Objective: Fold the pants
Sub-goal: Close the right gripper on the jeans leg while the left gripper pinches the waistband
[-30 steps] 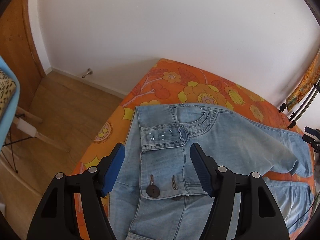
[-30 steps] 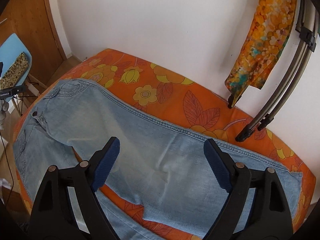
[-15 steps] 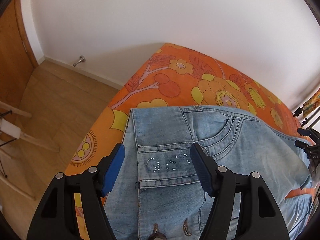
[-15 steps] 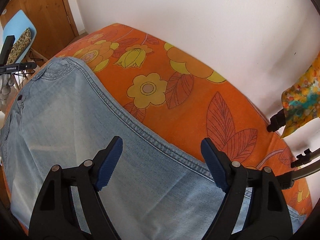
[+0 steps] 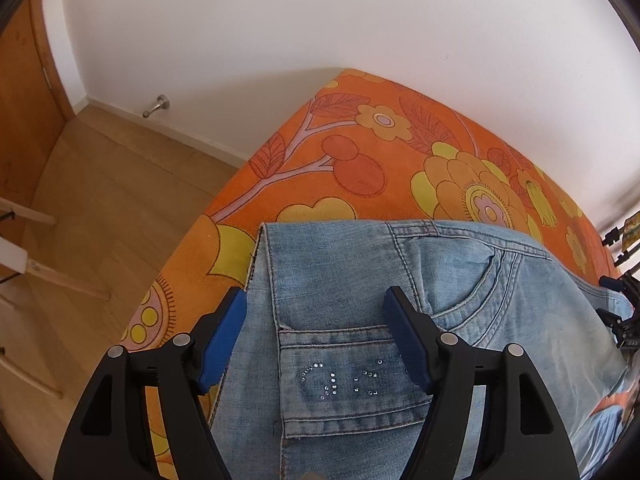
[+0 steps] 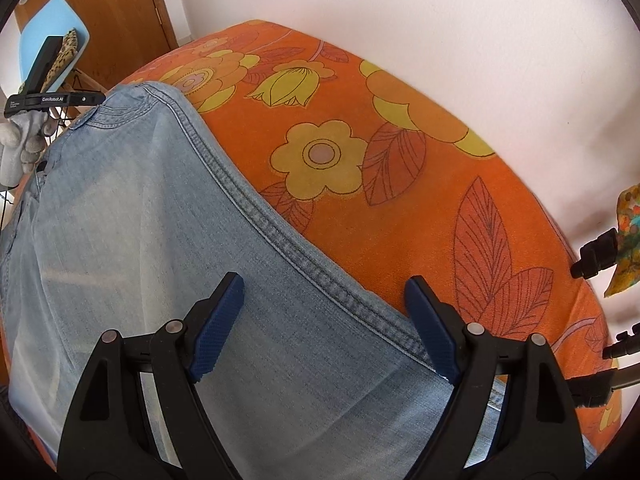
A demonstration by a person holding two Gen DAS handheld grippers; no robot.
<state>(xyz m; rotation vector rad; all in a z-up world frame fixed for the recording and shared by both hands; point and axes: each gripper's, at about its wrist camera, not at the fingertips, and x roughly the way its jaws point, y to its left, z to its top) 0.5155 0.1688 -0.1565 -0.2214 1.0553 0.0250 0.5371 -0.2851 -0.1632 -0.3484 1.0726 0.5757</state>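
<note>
**Both grippers down low over the jeans now**

Since a second ago both cameras have dropped much closer to the denim: the left view used to show the fly button and the whole top of the pants, now it's just the waistband area filling the lower frame, and the right view has gone from seeing the full leg to only a stretch of its side seam.

Left gripper (image 5: 314, 330) first: jaws spread wide, nothing between them but the pants (image 5: 400, 320) lying underneath. One blue pad (image 5: 222, 344) sits over the waistband's edge, the other over the front pocket area. Right below the jaws is the rhinestone lettering (image 5: 344, 378), with the curved pocket (image 5: 472, 292) just beyond. Further out is the bed (image 5: 360, 152) with its orange flowery cover, then wooden floor (image 5: 100, 200), a door stop (image 5: 157, 106) at the skirting and the white wall.

Right gripper (image 6: 324, 322): jaws also spread wide, holding nothing. They straddle the seam (image 6: 280, 236) along the far edge of the pants (image 6: 140, 220) leg. Can't tell whether the pads actually touch the fabric. Past the seam it's bare bedcover (image 6: 420, 160), the left gripper (image 6: 52, 98) shows up at the far left by the waistband, and a blue chair (image 6: 44, 46) stands behind it.
</note>
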